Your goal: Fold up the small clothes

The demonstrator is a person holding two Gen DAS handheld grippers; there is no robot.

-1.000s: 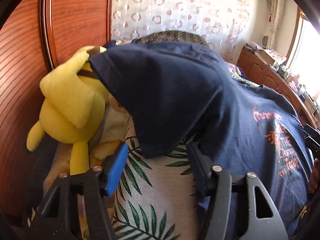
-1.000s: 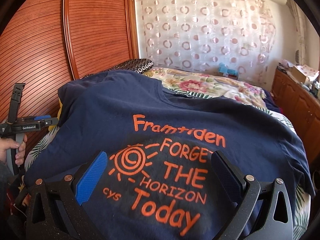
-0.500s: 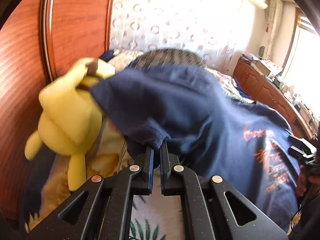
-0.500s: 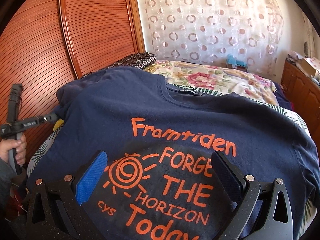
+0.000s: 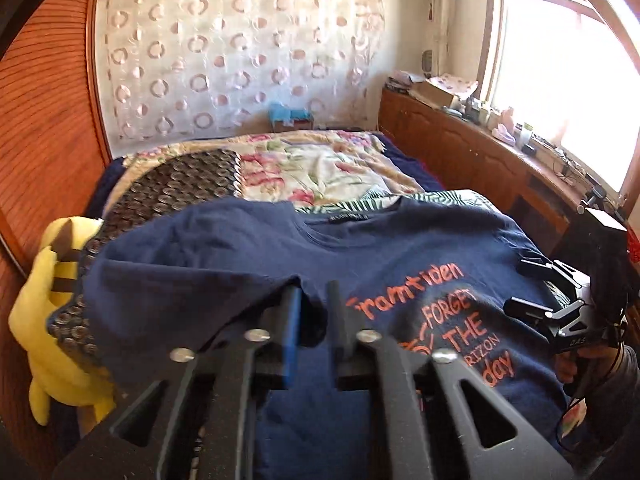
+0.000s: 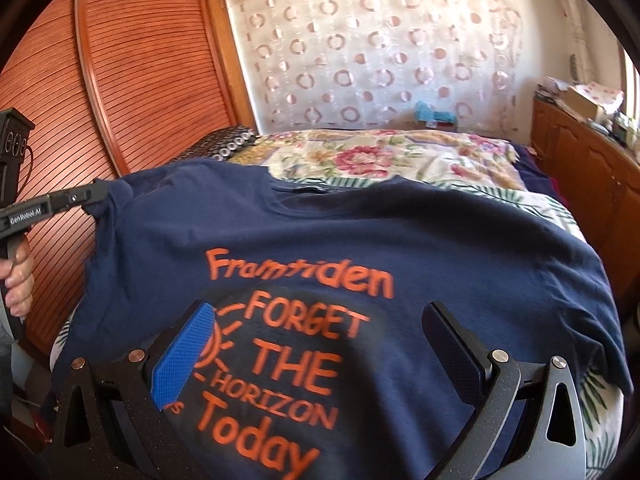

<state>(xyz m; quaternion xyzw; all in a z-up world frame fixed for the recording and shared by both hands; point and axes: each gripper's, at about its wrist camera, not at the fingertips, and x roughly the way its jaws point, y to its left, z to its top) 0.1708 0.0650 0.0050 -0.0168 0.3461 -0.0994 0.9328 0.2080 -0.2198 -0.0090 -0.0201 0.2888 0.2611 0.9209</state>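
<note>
Bed (image 6: 460, 160): covered by a floral quilt at the far end and a palm-leaf sheet nearer; it carries the garment.
Wardrobe doors (image 6: 132, 68): reddish slatted wood, along the bed's left side.
Curtain (image 5: 240, 52): pale, printed with rings, on the far wall.
Sideboard (image 5: 472, 152): wooden, under the bright window on the right, cluttered with small items too small to identify.
T-shirt (image 6: 360, 240): navy, spread print-up across the near part of the bed, neckline toward the far end; orange lettering reads "Framtiden FORGET THE HORIZON Today" beside a sun spiral.
Left sleeve of the t-shirt (image 5: 192, 272): lifted off the bed, its edge drawn inward over the shirt's body.
Dark patterned pillow (image 5: 180, 184): at the far left of the bed, partly under the shirt's shoulder.
Yellow plush toy (image 5: 44, 320): at the bed's left edge, against the wardrobe, just beside the raised sleeve.
Left tool (image 5: 314, 320): fingers brought close together, pinching a fold of the sleeve fabric; the right wrist view shows it at the shirt's left shoulder, cloth caught at its tip.
Right tool (image 6: 320, 352): fingers spread wide apart, holding nothing, hovering above the printed chest of the shirt.
Blue box (image 6: 434, 114): small, at the foot of the curtain.
</note>
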